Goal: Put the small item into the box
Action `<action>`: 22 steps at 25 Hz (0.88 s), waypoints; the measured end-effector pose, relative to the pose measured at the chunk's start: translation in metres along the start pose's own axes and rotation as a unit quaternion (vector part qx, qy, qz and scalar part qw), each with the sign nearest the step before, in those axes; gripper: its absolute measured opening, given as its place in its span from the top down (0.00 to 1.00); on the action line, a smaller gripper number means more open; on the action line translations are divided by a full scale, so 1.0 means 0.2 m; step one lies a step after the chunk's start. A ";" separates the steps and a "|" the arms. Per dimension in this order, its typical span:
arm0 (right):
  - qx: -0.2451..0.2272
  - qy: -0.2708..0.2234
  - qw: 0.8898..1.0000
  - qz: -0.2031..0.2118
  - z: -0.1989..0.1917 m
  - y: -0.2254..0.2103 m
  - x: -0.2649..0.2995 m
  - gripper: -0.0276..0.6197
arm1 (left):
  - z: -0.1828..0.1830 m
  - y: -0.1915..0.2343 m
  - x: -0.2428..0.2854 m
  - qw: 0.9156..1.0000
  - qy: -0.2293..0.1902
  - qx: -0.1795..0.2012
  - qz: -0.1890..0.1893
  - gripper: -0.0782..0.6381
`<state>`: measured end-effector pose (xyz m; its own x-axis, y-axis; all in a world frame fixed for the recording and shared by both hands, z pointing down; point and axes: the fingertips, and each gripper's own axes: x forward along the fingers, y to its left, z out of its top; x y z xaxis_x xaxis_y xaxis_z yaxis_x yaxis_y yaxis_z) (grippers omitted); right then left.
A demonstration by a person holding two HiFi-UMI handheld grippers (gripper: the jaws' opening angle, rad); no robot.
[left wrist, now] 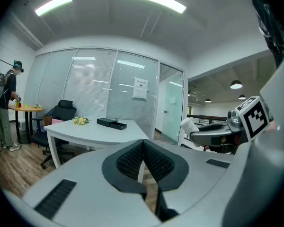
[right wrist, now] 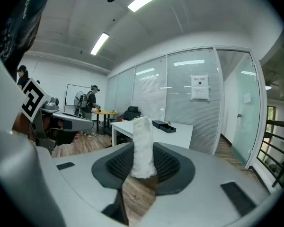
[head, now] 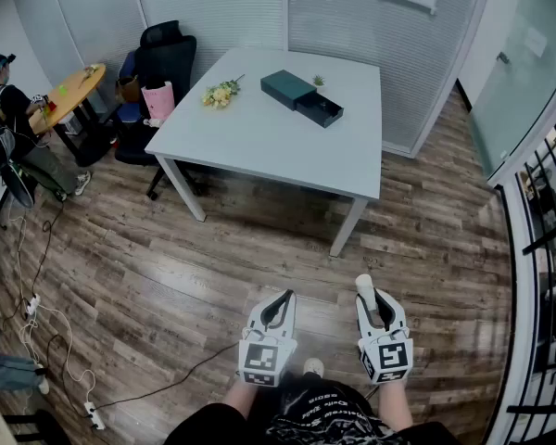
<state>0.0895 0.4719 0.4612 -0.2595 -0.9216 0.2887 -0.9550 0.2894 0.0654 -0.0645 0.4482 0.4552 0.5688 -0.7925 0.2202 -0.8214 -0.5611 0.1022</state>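
1. Left hand-held gripper [left wrist: 143, 144]: its two ribbed black pads are pressed together tip to tip, with nothing between them. It is held out over the wooden floor [head: 167, 276], beside the right unit and apart from it.

2. Right hand-held gripper [right wrist: 143, 161]: its jaws are part closed, pinching the small item [right wrist: 143, 144]. It is held level with the left unit, also over the floor.

3. Small item: a white, fluffy roll, gripped at its lower part between the right pads. It stands upright and projects past the jaw tips. It is well apart from the box and from the counter.

4. Box [head: 301, 96]: dark and flat, with its drawer seen pulled out to one side. It is set on the far part of the counter, and nothing can be made out inside it.

5. Counter [head: 259, 142]: white, rectangular, on white legs, placed ahead of both units against a partition with blinds.

6. Flowers [head: 221, 92]: a small yellow and white bunch, laid on the counter near the box, not touching it.

7. Office chair [head: 162, 58]: black, placed at the counter's left end.

8. Cables [head: 46, 327]: trailed across the floor at the left.

9. Person [head: 7, 109]: seen at the far left edge.
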 end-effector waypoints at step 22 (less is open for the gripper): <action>0.013 -0.013 0.999 -0.043 0.00 0.10 0.03 0.75 | 0.01 0.18 -0.06 1.000 -0.017 -0.003 -0.004 0.87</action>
<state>0.0687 0.4723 0.4643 -0.1797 -0.9491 0.2586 -0.9772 0.2024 0.0641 -0.1012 0.4370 0.4534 0.5769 -0.7951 0.1870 -0.8166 -0.5666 0.1101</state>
